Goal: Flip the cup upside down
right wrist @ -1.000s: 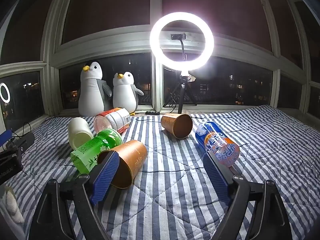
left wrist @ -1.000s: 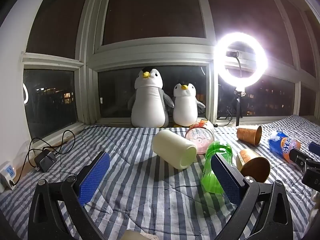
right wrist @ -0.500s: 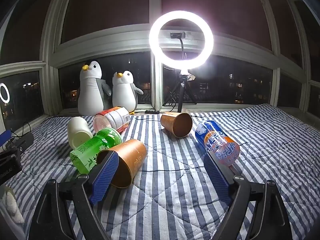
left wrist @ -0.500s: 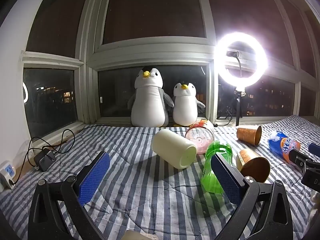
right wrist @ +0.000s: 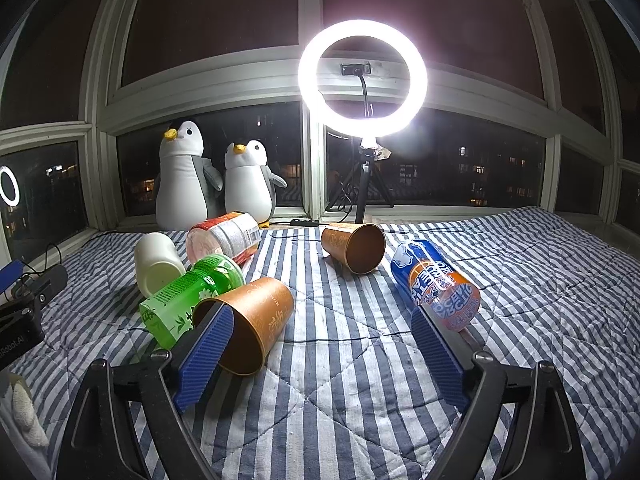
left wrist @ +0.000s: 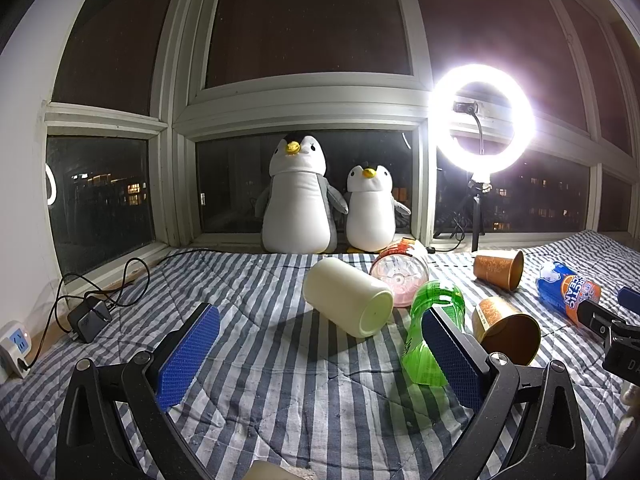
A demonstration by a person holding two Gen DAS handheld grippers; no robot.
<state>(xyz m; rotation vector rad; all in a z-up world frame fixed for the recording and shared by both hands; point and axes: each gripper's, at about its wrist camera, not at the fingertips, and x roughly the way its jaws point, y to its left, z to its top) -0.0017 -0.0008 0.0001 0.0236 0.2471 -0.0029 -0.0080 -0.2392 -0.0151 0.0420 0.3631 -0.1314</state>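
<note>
Several cups lie on their sides on a striped quilt (right wrist: 340, 392). In the right wrist view a brown paper cup (right wrist: 260, 312) rests with its mouth toward me, just beside the left finger of my right gripper (right wrist: 320, 354), which is open and holds nothing. A second brown cup (right wrist: 354, 246) lies farther back. My left gripper (left wrist: 320, 354) is open too, with a cream cup (left wrist: 348, 296) lying ahead between its fingers' lines. In that view the near brown cup (left wrist: 506, 330) sits right of a green cup (left wrist: 434, 320).
A blue-and-orange cup (right wrist: 436, 284), a green cup (right wrist: 188, 300) and a pink-labelled cup (right wrist: 224, 238) lie around. Two plush penguins (left wrist: 298, 200) and a lit ring light (right wrist: 362, 78) stand on the window sill. A charger and cable (left wrist: 86, 320) lie at the left.
The right wrist view has shifted very slightly, with the scene riding a little higher. The left gripper and all cups have stayed put.
</note>
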